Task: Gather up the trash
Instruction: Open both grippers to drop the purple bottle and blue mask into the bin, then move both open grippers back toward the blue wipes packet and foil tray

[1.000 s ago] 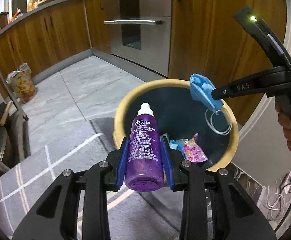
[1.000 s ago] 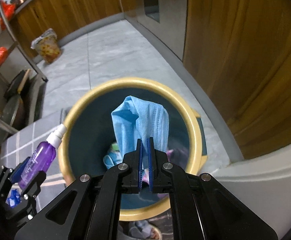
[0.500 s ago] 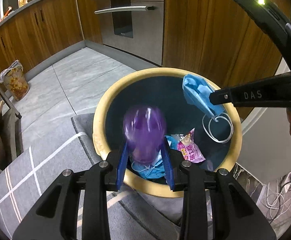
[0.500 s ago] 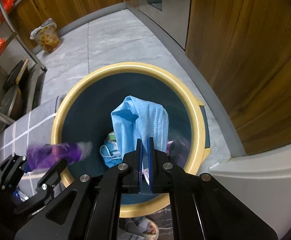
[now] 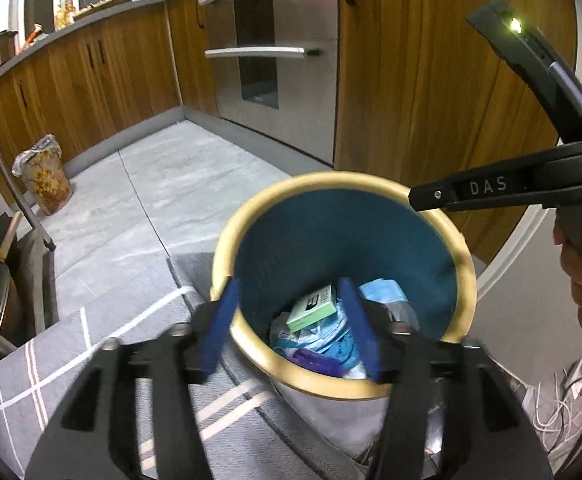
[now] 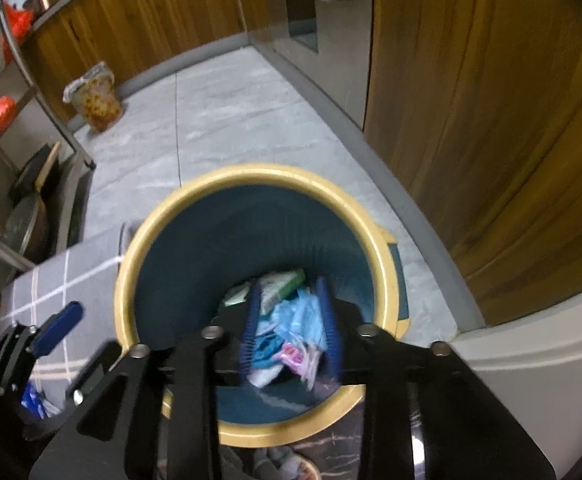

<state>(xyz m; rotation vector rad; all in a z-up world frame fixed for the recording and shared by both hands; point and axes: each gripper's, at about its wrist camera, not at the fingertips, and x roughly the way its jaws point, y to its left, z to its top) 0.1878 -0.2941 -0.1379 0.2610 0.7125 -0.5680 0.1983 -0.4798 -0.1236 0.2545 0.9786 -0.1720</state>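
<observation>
A round trash bin with a yellow rim [image 5: 465, 272] and teal inside stands on the floor; it also shows in the right wrist view [image 6: 125, 280]. My left gripper [image 5: 289, 320] is open and empty above its near edge. The purple spray bottle [image 5: 317, 361] lies in the bin among the trash. My right gripper [image 6: 289, 320] is open and empty over the bin. The blue face mask [image 6: 301, 320] lies in the bin, with a green box [image 5: 313, 307] and a pink wrapper [image 6: 295, 354].
A grey checked mat [image 5: 91, 360] lies left of the bin. Wooden cabinets [image 5: 411, 80] and a steel oven [image 5: 287, 60] stand behind it. A second small bin with a bag [image 5: 43, 176] stands by the far cabinets. A metal rack [image 6: 23, 184] is at the left.
My left gripper opened and the purple bottle fell into the bin. My right gripper opened and the blue mask dropped into the bin.
</observation>
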